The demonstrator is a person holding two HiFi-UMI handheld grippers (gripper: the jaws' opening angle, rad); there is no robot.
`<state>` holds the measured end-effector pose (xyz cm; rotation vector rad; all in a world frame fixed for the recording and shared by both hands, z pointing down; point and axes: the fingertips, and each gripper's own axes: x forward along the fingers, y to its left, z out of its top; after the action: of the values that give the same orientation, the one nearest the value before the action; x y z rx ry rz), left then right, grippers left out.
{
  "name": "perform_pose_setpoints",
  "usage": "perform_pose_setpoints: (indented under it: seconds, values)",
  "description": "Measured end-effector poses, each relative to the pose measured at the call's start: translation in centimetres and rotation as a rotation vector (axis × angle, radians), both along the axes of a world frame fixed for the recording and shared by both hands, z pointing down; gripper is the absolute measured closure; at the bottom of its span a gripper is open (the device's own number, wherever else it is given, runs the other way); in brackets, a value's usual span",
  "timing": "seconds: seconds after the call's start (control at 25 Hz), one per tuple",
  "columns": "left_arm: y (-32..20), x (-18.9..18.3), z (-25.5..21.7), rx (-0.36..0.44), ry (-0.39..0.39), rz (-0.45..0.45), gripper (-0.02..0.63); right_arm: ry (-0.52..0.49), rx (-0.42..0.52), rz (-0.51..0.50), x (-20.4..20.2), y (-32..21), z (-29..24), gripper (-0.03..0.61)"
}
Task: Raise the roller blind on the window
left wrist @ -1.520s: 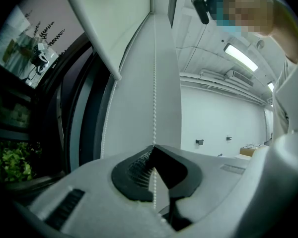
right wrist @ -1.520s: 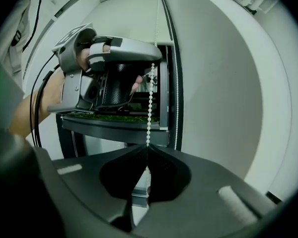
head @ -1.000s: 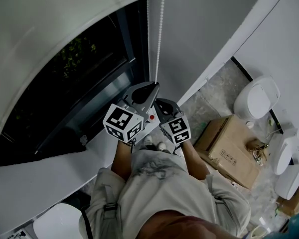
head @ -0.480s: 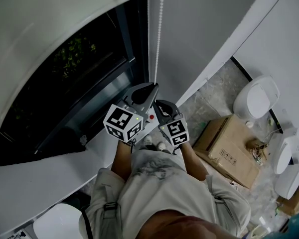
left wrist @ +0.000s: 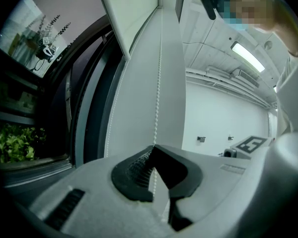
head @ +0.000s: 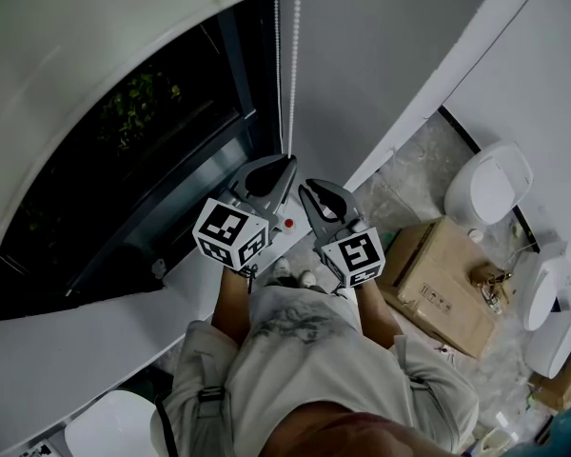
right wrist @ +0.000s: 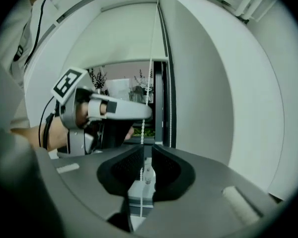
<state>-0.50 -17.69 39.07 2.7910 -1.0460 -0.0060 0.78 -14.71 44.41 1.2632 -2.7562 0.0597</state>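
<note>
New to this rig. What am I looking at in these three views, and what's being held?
There is no robot here: a person holds a hand-held gripper in each hand. The head view comes from a camera on the person's head. It looks steeply down past their body to the floor, where a cardboard box lies. The other two pictures come from a camera riding on each gripper, looking along its jaws. The marker cubes are part of the grippers.

The person stands at a window with its roller blind partly down. The left hand-held gripper is shut on the blind's bead chain. The right hand-held gripper is close by, its jaws slightly apart, with the chain running between them unclamped.
</note>
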Motion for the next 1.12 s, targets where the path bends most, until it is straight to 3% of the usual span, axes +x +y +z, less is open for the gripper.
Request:
perform_pose_setpoints:
  seconds: [0.28,0.48,0.92,1.12]
  values:
    - [0.0,0.0,0.0,-0.002,0.002,0.003,0.604,-0.076,0.128,-0.036,-0.1,-0.2,-7.6,0.508]
    - [0.1,0.3,0.0,-0.004,0.004,0.011,0.604,-0.05,0.192,-0.073,-0.7,-0.8,-11.0,0.503]
    - [0.3,0.5,0.0,-0.005,0.01,0.02,0.604,-0.094,0.368,-0.132,-2.5,-2.5,-20.1,0.499]
    - [0.4,0.5,-0.1,-0.004,0.014,0.026,0.604,-0.072,0.387,-0.119,-2.7,-3.4,-21.1,0.51]
